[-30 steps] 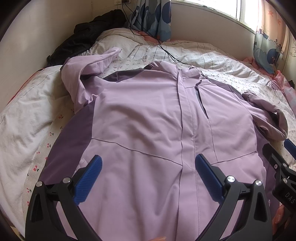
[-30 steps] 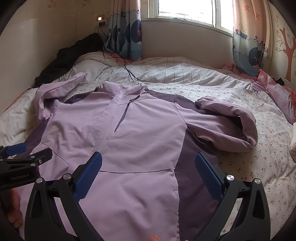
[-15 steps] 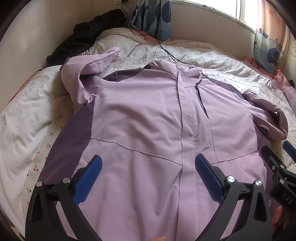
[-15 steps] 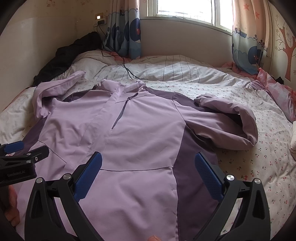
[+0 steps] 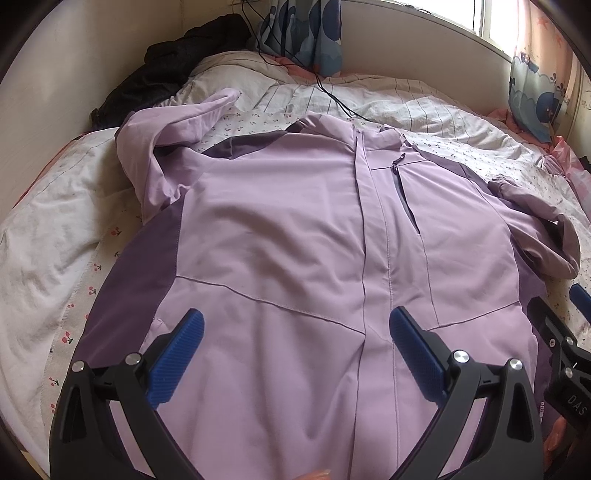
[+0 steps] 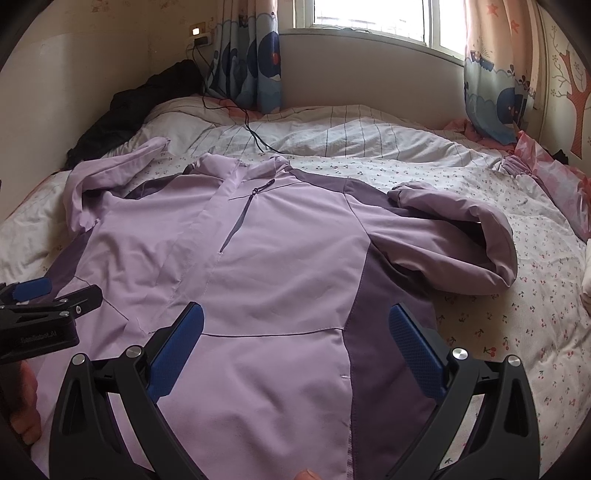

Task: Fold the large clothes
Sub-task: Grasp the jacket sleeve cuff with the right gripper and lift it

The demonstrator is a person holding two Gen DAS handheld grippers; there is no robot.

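Lilac jacket [image 5: 295, 229] with darker purple panels; white bedsheet [image 6: 498, 332] with cherry print; blue-padded black grippers.

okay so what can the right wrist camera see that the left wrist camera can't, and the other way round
Only the right wrist view shows the wall socket with its plugged-in charger, the tree decal on the wall and the left tongs from the side.

Only the left wrist view shows the right tongs at its right edge, and more of the bedding left of the jacket.

Both show the purple jacket lying front-up on the bed, sleeves bent, the black cable, the dark garment in the far corner, the curtains, and each view's own tongs open above the hem.
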